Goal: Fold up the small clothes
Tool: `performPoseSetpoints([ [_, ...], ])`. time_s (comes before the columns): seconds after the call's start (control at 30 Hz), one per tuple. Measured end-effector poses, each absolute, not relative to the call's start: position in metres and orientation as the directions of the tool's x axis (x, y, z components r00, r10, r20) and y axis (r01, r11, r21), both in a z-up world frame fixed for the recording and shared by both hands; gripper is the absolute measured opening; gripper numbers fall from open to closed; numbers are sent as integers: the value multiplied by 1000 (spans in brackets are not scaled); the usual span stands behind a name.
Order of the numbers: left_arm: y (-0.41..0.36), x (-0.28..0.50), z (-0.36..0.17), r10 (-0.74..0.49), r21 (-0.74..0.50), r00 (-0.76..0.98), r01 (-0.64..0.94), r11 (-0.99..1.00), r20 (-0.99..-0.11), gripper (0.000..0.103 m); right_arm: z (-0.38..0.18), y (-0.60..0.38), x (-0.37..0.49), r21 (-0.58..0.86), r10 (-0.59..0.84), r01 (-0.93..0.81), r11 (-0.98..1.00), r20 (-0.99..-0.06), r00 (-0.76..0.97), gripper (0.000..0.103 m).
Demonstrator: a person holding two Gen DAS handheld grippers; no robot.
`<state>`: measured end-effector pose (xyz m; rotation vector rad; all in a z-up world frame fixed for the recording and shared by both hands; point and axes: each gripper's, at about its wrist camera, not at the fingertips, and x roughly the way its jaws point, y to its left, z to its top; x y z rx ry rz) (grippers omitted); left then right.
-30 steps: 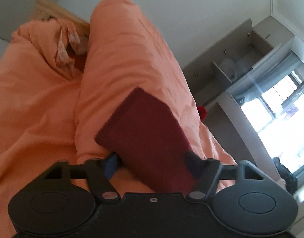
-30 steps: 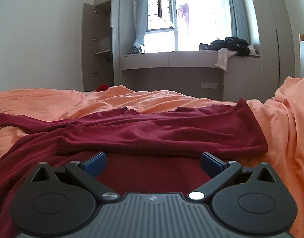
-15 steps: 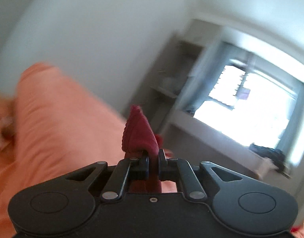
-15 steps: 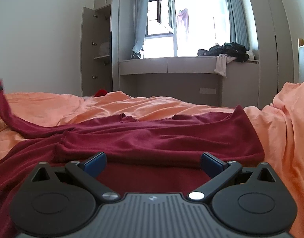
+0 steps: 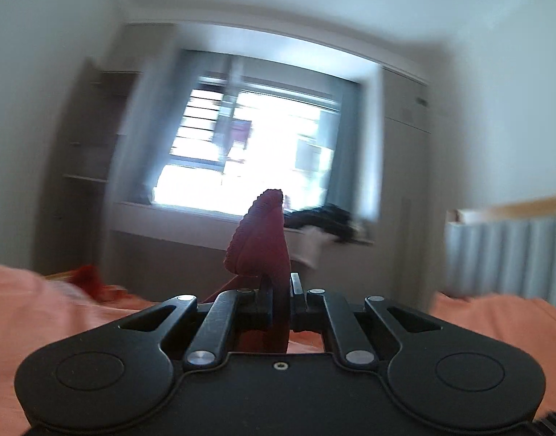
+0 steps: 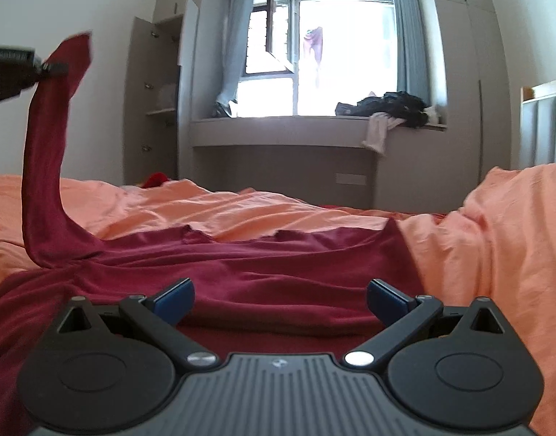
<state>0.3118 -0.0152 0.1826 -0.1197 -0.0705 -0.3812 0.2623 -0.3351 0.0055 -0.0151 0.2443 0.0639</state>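
Knitwear first: a dark red long-sleeved knitted top (image 6: 263, 272) lies spread across the middle of an orange rumpled duvet (image 6: 241, 210), body flat, neckline toward twelve o'clock in the right wrist view. One sleeve (image 6: 45, 167) rises from about nine o'clock of the body in a tall curve to the left gripper (image 6: 54, 67), which grasps its ribbed cuff (image 5: 258, 243) at the upper left. In the left wrist view, its black fingers (image 5: 265, 301) are clenched on the fabric, the cuff poking up between them.

The right gripper (image 6: 278, 299) hangs low over the hem end at six o'clock, its blue pads (image 6: 174, 298) spread wide with nothing between them, the cloth below.

Folding looks barely begun: the body is laid out and smoothed, one sleeve is lifted, probably to be laid across the chest; the other sleeve and the body folds seem to remain.

Beyond, at twelve o'clock, a grey window bench (image 6: 278, 127) carries a heap of dark clothes (image 6: 390, 103); an open grey cupboard (image 6: 158, 98) stands at ten o'clock.
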Motion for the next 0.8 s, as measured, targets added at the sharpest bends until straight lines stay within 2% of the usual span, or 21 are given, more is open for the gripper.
performPoseSetpoints([
  [0.17,-92,312,150,-494,-35,869,494,868,21,8,7,-354,268,-20,-5,0,1000,-272,962,103],
  [0.23,-121,310,132,-518,-5,855,518,855,-38,8,6,-361,273,-49,-46,33,998,-295,954,103],
  [0.4,-151,310,78,-561,-11,804,571,821,-196,8,0,-380,282,-109,-124,92,990,-334,934,103],
  [0.53,-155,307,38,-577,-17,759,601,799,-300,8,-2,-393,285,-67,-137,122,990,-346,928,103],
  [0.63,-152,301,21,-589,-15,723,627,779,-360,14,-1,-397,283,-43,-131,124,991,-342,930,103],
  [0.67,-152,301,21,-595,-21,711,635,772,-374,17,1,-397,283,-42,-129,122,992,-340,932,103],
  [0.73,-147,300,14,-621,-60,677,655,753,-395,33,2,-395,282,-45,-126,118,992,-335,934,103],
  [0.8,-138,302,16,-672,-129,630,685,717,-390,63,2,-394,280,-46,-121,112,993,-332,936,103],
])
